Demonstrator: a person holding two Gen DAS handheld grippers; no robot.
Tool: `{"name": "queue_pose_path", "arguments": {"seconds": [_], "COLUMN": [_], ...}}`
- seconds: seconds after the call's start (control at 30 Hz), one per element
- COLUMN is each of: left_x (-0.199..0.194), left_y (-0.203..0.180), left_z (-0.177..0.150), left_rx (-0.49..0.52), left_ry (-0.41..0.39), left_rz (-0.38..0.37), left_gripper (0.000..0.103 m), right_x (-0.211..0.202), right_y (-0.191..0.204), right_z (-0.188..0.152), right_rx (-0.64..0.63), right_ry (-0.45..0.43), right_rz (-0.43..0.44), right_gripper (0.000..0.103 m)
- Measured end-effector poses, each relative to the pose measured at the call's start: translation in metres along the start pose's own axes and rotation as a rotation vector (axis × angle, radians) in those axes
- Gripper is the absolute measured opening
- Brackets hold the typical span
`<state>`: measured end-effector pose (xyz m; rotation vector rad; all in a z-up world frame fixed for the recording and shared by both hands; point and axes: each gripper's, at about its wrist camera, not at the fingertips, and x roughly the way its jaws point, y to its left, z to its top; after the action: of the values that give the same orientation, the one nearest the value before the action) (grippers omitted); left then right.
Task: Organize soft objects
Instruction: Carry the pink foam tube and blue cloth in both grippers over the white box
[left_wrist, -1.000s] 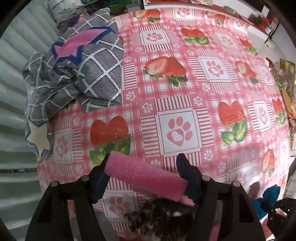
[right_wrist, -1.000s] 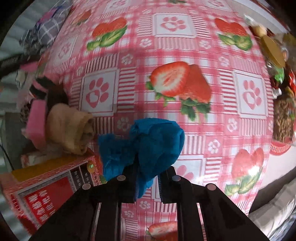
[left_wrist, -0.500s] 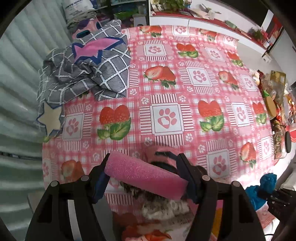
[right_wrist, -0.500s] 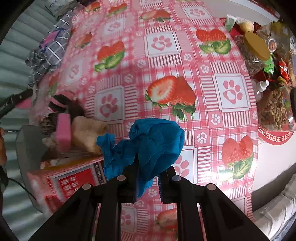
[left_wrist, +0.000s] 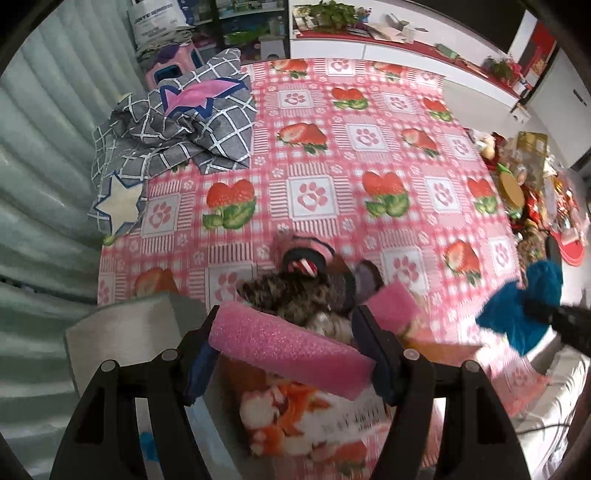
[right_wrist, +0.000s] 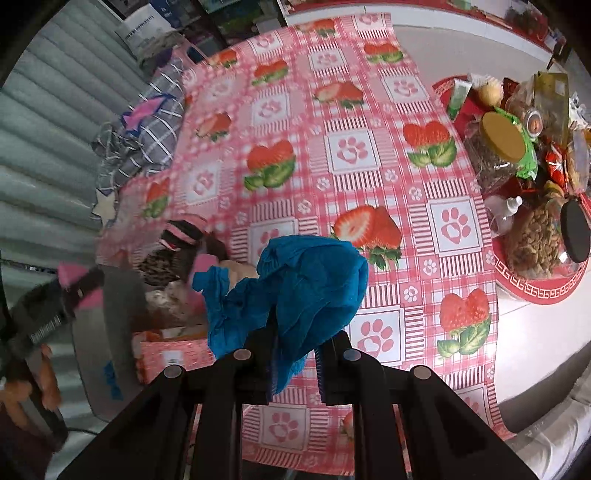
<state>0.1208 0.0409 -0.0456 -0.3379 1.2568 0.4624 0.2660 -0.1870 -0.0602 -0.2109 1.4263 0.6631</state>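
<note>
Two grips: our left gripper (left_wrist: 291, 341) clamps the pink sponge (left_wrist: 290, 349); our right gripper (right_wrist: 295, 360) pinches the blue cloth (right_wrist: 295, 284).
Where: both hang above the box (left_wrist: 314, 410) of soft things at the tablecloth's (left_wrist: 369, 155) edge.
Care: we lower steadily and release low over the pile.

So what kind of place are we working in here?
Likely a lived-in home room: a table under a strawberry-and-paw tablecloth, snack jars on a red tray, and cluttered shelves behind.
</note>
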Motion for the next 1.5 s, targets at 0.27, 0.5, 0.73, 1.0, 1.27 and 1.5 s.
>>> {"name": "queue_pose_path", "arguments": {"seconds": [0.27, 0.5, 0.73, 1.0, 1.27, 1.5], "left_x": [-0.033, -0.053, -0.063, -0.074, -0.083, -0.092], "left_y": [-0.01, -0.005, 0.011, 0.038, 0.065, 0.088], "left_z": [-0.038, -0.063, -0.089, -0.113, -0.131, -0.143], "left_rx": [0.046, 0.036, -0.013, -0.078, -0.152, -0.218], "left_ry": [-0.022, -0.05, -0.048, -0.061, -0.072, -0.089], "left_rz": [-0.026, -0.038, -0.049, -0.027, -0.004, 0.019], "left_gripper": [0.072, 0.073, 0.073, 0.073, 0.073, 0.073], "right_x": [-0.042, -0.059, -0.065, -0.063, -0.054, -0.049], "right_y": [0.018, 0.042, 0.074, 0.108, 0.145, 0.174], "right_z": [-0.015, -0.041, -0.062, -0.08, -0.092, -0.095], "right_rx": [-0.014, -0.05, -0.11, -0.181, -0.273, -0.347], "right_ry": [-0.058, -0.056, -0.054, -0.039, -0.007, 0.006], "right_rz": [0.018, 0.013, 0.014, 0.029, 0.045, 0.057], "right_gripper": [0.017, 0.017, 0.017, 0.017, 0.017, 0.017]}}
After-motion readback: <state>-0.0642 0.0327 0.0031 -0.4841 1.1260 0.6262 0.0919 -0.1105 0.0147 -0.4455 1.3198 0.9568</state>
